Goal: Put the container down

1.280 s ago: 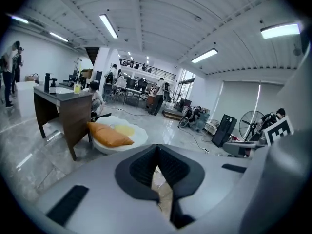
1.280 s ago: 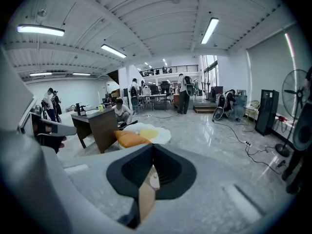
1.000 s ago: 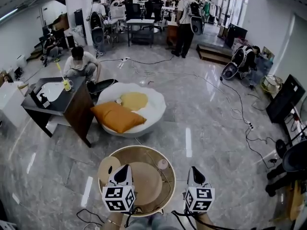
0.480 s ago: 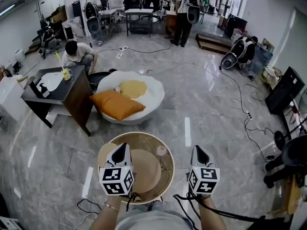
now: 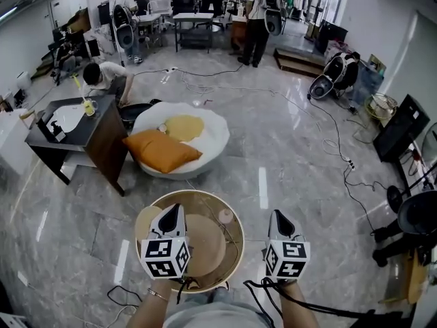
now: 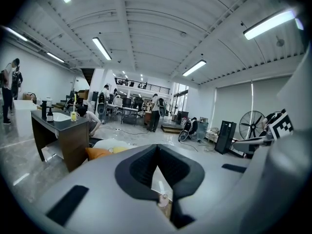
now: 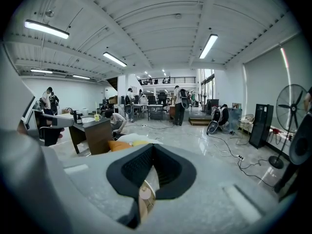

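Wooden and round, the counter (image 5: 198, 202) already carries the small pale container (image 5: 225, 216) near its right edge, which I judge is why the left hand-held gripper (image 5: 172, 214) above it and the right hand-held gripper (image 5: 278, 219) just beside it both have jaws closed together, holding nothing.

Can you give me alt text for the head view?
Looking down, a person holds two empty grippers with jaws shut: the left gripper over a round table where a small container sits, the right gripper beside it. Beyond are a white floor cushion with an orange pillow and a dark desk.
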Demonstrator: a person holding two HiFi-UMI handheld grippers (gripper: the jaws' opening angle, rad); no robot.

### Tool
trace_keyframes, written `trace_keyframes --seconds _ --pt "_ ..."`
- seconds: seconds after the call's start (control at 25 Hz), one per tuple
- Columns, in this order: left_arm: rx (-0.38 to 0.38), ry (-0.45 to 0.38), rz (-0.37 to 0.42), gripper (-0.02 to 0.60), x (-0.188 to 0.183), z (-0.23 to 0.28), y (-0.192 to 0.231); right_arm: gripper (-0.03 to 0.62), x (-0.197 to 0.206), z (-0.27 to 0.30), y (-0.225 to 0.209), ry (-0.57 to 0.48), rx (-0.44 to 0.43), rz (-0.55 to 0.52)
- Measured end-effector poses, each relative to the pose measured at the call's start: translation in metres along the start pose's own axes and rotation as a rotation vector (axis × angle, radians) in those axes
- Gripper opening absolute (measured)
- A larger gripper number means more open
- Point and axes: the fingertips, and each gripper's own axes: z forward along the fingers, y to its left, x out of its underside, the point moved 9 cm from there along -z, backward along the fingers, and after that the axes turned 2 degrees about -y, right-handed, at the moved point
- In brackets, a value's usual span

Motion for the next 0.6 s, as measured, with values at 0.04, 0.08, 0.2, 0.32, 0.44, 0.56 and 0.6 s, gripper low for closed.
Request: trace_keyframes --seconds 0.04,0.08,0.2,0.32,0.44,0.56,0.6 --pt "0.002 0.001 0.000 -0.005 0.000 0.001 0.000 0.005 0.000 0.000 0.000 -0.001 0.002 0.002" --pt "0.003 0.002 0.000 -0.003 0.000 0.002 0.001 0.005 -0.001 0.001 -0.001 -0.001 0.004 0.004" --pt "0.004 0.001 -0.003 -0.003 -0.001 0.005 0.002 0.005 -0.001 0.001 -0.002 -0.001 0.010 0.007" --pt "0.006 -0.002 -0.006 -0.003 -0.002 0.008 0.003 0.005 -0.001 0.003 -0.002 0.003 0.012 0.008" --pt "0.005 0.002 -0.009 -0.005 -0.002 0.007 0.007 0.005 0.000 0.004 0.002 0.008 0.013 0.014" --pt "0.006 0.010 -0.010 -0.005 0.001 0.006 0.010 0.005 0.004 0.004 0.004 0.016 0.015 0.025" --pt "0.006 0.013 -0.010 -0.005 0.002 0.005 0.011 0.005 0.005 0.004 0.005 0.019 0.016 0.028"
